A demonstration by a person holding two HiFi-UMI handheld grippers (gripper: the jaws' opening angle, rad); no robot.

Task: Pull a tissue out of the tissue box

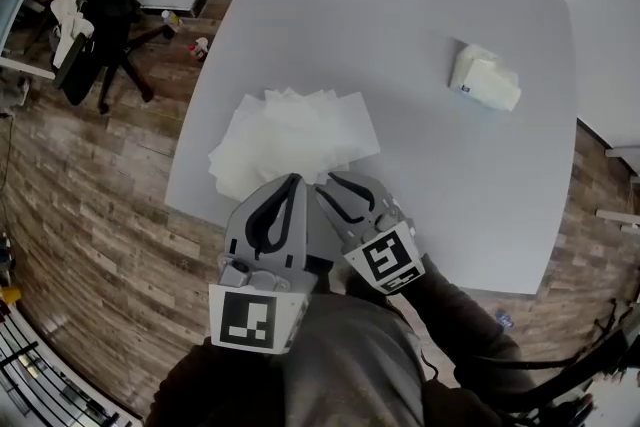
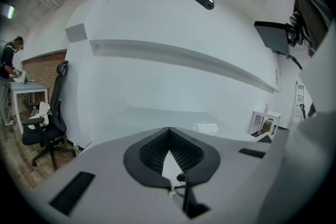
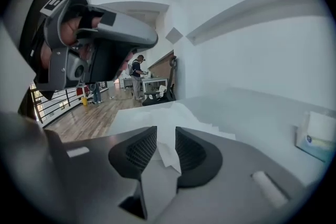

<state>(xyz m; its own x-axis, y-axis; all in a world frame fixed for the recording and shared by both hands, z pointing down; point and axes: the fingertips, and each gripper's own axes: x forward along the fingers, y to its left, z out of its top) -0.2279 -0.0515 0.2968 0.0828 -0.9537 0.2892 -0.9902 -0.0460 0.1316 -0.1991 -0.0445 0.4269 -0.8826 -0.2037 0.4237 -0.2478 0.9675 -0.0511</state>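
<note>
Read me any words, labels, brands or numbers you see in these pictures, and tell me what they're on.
None can be read.
Tissue box: a blue mark on its side, too blurred to read.
Square markers: black-and-white patterns, no letters.

Tissue box (image 3: 319, 136) partly off-frame

Our left tongs (image 1: 292, 180) held low in front of us, jaws pressed together at the tips, our right tongs (image 3: 166, 136) just beside them, jaws parted by a narrow gap, both pointing forward, grey-sleeved forearms (image 1: 455, 305) tucked close.
</note>
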